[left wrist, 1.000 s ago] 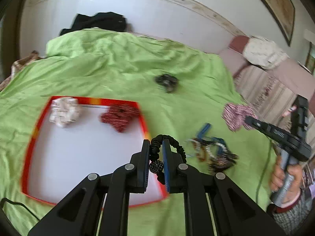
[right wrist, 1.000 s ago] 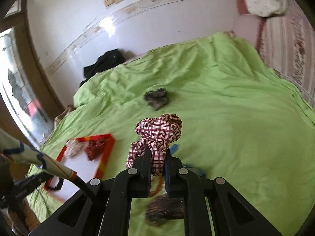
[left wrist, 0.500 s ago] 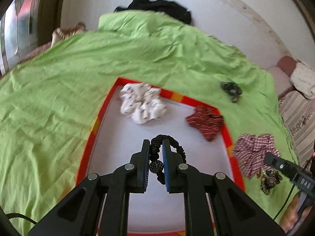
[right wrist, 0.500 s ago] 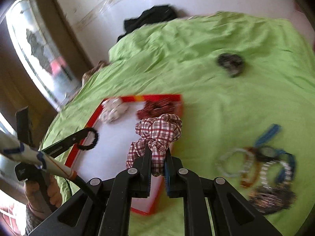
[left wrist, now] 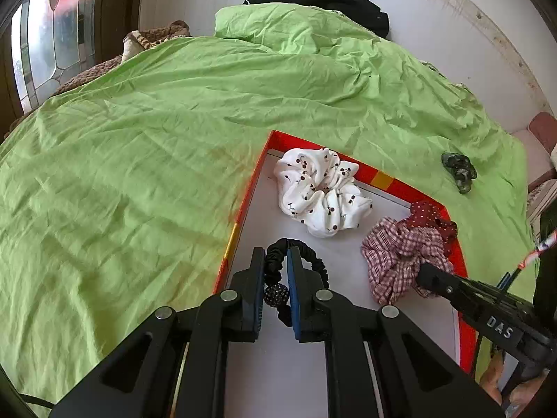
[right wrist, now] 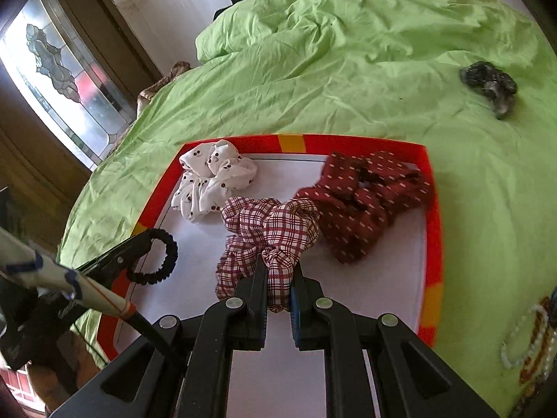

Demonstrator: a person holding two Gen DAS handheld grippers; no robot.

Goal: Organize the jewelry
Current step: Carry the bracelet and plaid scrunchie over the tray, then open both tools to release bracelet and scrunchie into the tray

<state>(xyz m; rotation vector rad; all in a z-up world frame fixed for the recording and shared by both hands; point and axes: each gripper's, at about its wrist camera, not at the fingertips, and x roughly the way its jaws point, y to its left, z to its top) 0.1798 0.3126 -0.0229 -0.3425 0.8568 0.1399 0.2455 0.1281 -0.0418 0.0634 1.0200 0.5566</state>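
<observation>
My left gripper [left wrist: 275, 261] is shut on a black hair tie [left wrist: 306, 254] with a sparkly bead, held over the left part of the red-rimmed white tray [left wrist: 243, 209]. The right gripper [right wrist: 278, 271] is shut on a red-and-white plaid scrunchie [right wrist: 271, 223], hanging over the tray's [right wrist: 431, 181] middle. In the tray lie a white scrunchie with dark cherries [left wrist: 320, 191] at the far corner and a dark red dotted scrunchie [right wrist: 365, 195] by the right rim. From the right wrist view the left gripper [right wrist: 139, 244] with the black hair tie [right wrist: 163, 257] shows at the tray's left edge.
The tray rests on a green bedsheet [left wrist: 139, 139]. A dark green scrunchie [right wrist: 491, 83] lies on the sheet beyond the tray. Bead bracelets [right wrist: 529, 341] lie at the right edge. Dark clothing [left wrist: 323, 0] sits by the wall, and a stained-glass window [right wrist: 62, 69] is at left.
Both grippers swung left and down from the jewelry pile to above the tray, each still holding its item. The tray now fills the lower view.
</observation>
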